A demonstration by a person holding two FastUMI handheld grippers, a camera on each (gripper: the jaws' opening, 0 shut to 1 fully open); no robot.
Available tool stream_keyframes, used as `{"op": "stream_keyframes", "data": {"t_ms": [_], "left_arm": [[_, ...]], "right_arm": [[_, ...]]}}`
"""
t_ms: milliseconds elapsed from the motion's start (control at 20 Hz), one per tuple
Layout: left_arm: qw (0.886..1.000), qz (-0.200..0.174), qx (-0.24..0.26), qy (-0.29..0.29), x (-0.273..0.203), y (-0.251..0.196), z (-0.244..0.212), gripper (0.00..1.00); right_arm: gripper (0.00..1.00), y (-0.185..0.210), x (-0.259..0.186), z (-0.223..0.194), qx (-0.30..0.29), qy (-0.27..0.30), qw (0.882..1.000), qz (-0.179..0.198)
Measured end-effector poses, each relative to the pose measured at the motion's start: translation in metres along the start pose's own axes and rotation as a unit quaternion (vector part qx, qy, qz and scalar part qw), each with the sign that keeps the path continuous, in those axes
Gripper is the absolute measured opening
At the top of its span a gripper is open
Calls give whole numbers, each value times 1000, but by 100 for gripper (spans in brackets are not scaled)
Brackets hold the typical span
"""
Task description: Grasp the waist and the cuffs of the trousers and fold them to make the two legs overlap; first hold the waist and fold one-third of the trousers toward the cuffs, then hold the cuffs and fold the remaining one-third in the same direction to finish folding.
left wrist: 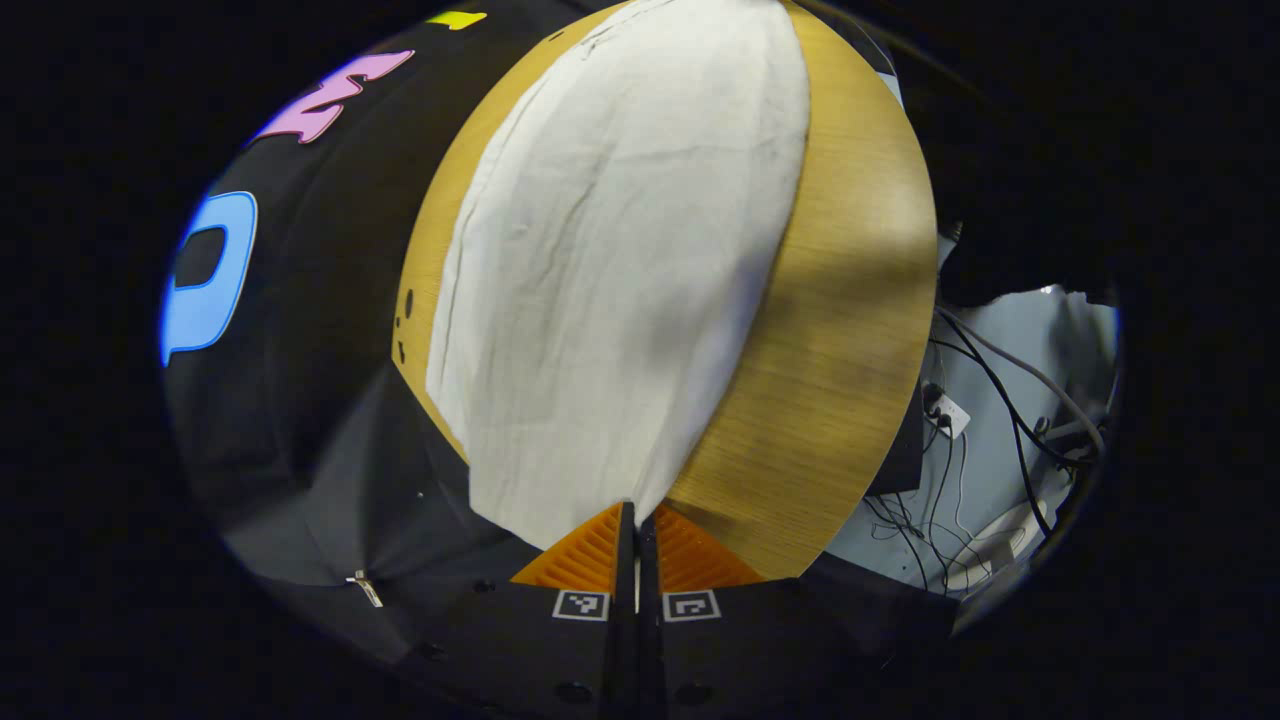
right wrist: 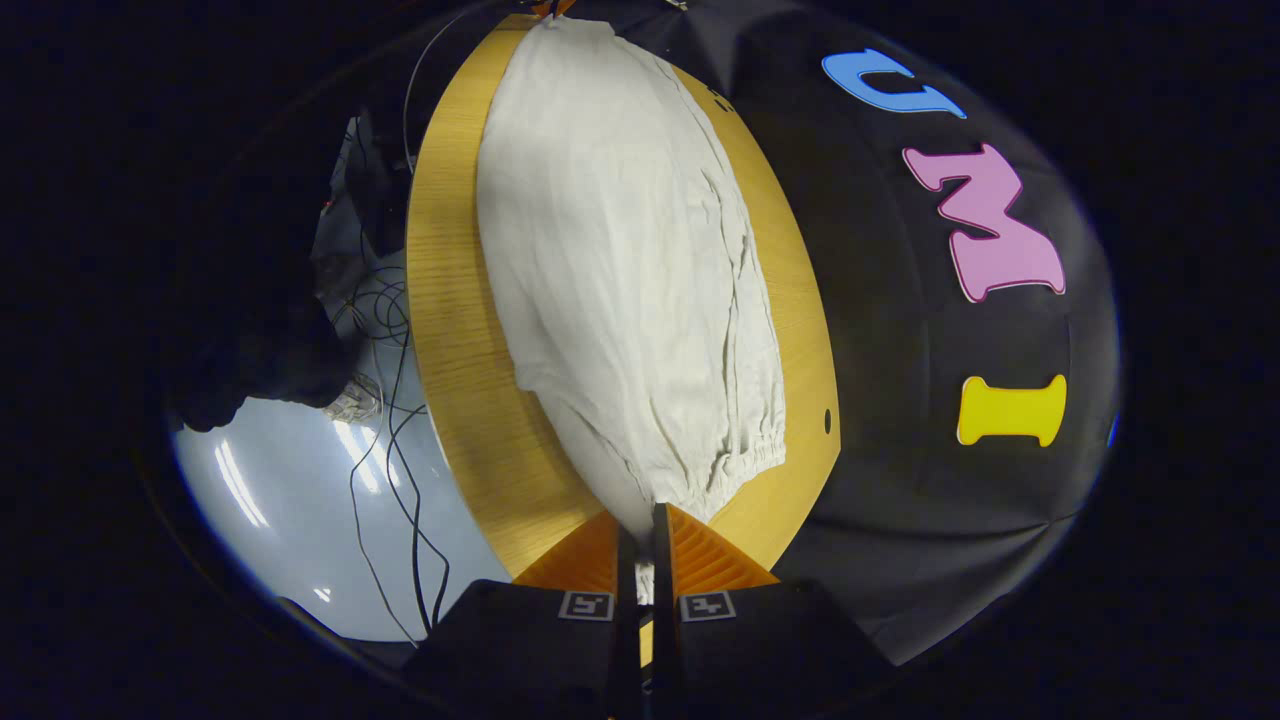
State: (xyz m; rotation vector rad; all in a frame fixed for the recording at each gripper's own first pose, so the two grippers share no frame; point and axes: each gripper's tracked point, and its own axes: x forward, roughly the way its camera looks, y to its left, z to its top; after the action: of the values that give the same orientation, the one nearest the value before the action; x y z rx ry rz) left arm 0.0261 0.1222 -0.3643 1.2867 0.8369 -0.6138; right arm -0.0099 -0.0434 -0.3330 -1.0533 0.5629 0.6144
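Note:
White trousers [left wrist: 620, 260] lie stretched lengthwise along a wooden table [left wrist: 840, 330]. In the left gripper view, my left gripper [left wrist: 636, 510] is shut on the near end of the cloth, at the table's edge. In the right gripper view, the same trousers [right wrist: 620, 260] run away from me over the table [right wrist: 450, 300]. Their gathered elastic waistband [right wrist: 745, 455] lies closest to me. My right gripper [right wrist: 645, 510] is shut on the near corner of that waist end, and the cloth rises slightly into the fingers. A bit of the left gripper [right wrist: 555, 8] shows at the far end.
Black booth cloth [left wrist: 320, 350] hangs close along one long side of the table. Beyond the other long side, tangled cables [right wrist: 390, 330] and a power strip [left wrist: 945, 412] lie on the pale floor [right wrist: 280, 500]. Small dark holes [right wrist: 827, 420] mark the tabletop near its edge.

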Motion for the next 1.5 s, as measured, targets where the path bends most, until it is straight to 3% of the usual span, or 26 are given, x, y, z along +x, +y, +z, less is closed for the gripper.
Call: {"op": "stream_keyframes", "data": {"t_ms": [250,500,800,1050,1500], "left_arm": [[997,44,-56,-30,-2,17,12,5],[986,70,-147,-35,-6,38,17,5],[981,97,-167,-35,12,94,38,5],[980,92,-174,-17,54,120,57,5],[977,51,-202,36,119,119,57,5]], "right_arm": [[9,-53,-14,20,75,-14,995,-66],[9,-107,0,33,107,-27,988,-108],[9,-165,28,43,130,-34,982,-135],[9,-180,66,44,164,-16,977,-136],[9,-165,130,28,195,24,976,-92]]}}
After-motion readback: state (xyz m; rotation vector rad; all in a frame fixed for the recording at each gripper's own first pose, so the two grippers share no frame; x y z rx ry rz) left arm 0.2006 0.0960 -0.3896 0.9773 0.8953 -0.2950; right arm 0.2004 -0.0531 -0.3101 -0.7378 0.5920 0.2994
